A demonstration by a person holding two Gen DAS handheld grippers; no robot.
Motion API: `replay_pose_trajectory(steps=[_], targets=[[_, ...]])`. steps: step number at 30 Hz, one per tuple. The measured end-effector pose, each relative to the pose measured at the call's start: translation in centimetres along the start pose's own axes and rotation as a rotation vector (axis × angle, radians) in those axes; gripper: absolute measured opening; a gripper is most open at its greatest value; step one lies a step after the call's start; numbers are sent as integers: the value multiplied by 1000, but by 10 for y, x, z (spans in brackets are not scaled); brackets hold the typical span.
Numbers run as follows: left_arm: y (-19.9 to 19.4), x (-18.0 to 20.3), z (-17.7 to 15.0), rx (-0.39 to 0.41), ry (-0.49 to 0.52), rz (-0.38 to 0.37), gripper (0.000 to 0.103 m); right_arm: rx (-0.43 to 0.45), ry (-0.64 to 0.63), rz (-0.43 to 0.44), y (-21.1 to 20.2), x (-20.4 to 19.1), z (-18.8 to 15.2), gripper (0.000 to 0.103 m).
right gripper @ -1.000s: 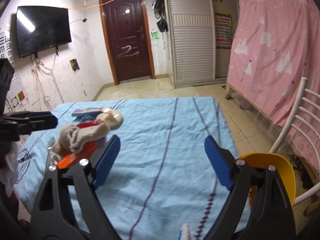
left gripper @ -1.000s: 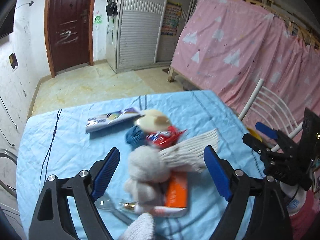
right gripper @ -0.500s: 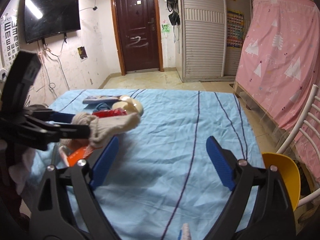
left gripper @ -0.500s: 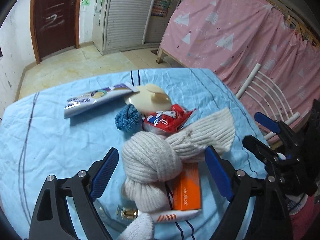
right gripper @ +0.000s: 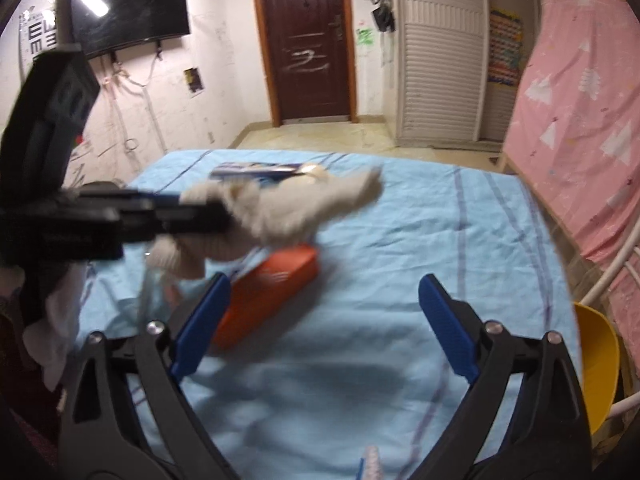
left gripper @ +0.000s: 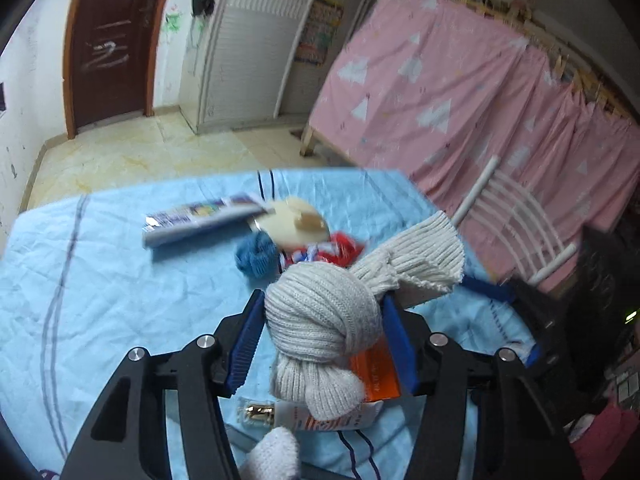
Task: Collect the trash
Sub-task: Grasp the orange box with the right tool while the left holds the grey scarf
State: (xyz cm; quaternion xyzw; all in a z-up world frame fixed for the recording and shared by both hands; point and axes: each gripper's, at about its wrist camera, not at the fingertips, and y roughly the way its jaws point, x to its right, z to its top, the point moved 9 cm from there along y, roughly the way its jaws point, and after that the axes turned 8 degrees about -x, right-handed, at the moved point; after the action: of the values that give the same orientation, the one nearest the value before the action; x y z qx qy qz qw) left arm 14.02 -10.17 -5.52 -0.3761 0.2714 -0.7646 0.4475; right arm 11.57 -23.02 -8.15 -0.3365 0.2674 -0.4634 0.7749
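A cream knitted cloth (left gripper: 320,320) tied in a knot sits between the blue pads of my left gripper (left gripper: 324,308). The jaws are closing and both pads press on the knot. In the right wrist view the cloth (right gripper: 296,204) hangs a little above the blue tablecloth (right gripper: 400,240), held by the left gripper (right gripper: 216,212). Under it lie an orange box (left gripper: 374,372) and a white tube with a gold cap (left gripper: 304,416). My right gripper (right gripper: 324,284) stands wide, its jaws opening, with nothing between them. The orange box (right gripper: 272,284) lies by its left finger.
Behind the cloth lie a red wrapper (left gripper: 328,250), a blue knitted ball (left gripper: 256,256), a cream round lid (left gripper: 292,224) and a long blue-white carton (left gripper: 200,220). A white chair (left gripper: 516,220) with a yellow seat (right gripper: 596,360) stands at the table's right edge, before a pink curtain (left gripper: 440,92).
My left gripper's jaws have drawn in from wide apart onto the knot, and the cloth has risen off the table. My right gripper has slid left, nearer the orange box.
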Motion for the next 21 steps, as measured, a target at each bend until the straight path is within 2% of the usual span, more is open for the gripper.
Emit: replay_pose_trajectory(steps=[4, 9, 11, 15, 21], targets=[[-35, -11, 9, 98, -40, 17, 48, -34, -4, 31, 10, -16, 3, 91], [-63, -16, 8, 168, -43, 54, 48, -71, 1, 30, 25, -29, 9, 90], [-70, -17, 6, 183, -43, 58, 49, -92, 3, 22, 33, -31, 10, 78], [-83, -20, 3, 210, -51, 54, 49, -137, 6, 5, 46, -34, 10, 69], [-91, -26, -2, 217, -69, 42, 49, -179, 35, 24, 55, -28, 6, 51]])
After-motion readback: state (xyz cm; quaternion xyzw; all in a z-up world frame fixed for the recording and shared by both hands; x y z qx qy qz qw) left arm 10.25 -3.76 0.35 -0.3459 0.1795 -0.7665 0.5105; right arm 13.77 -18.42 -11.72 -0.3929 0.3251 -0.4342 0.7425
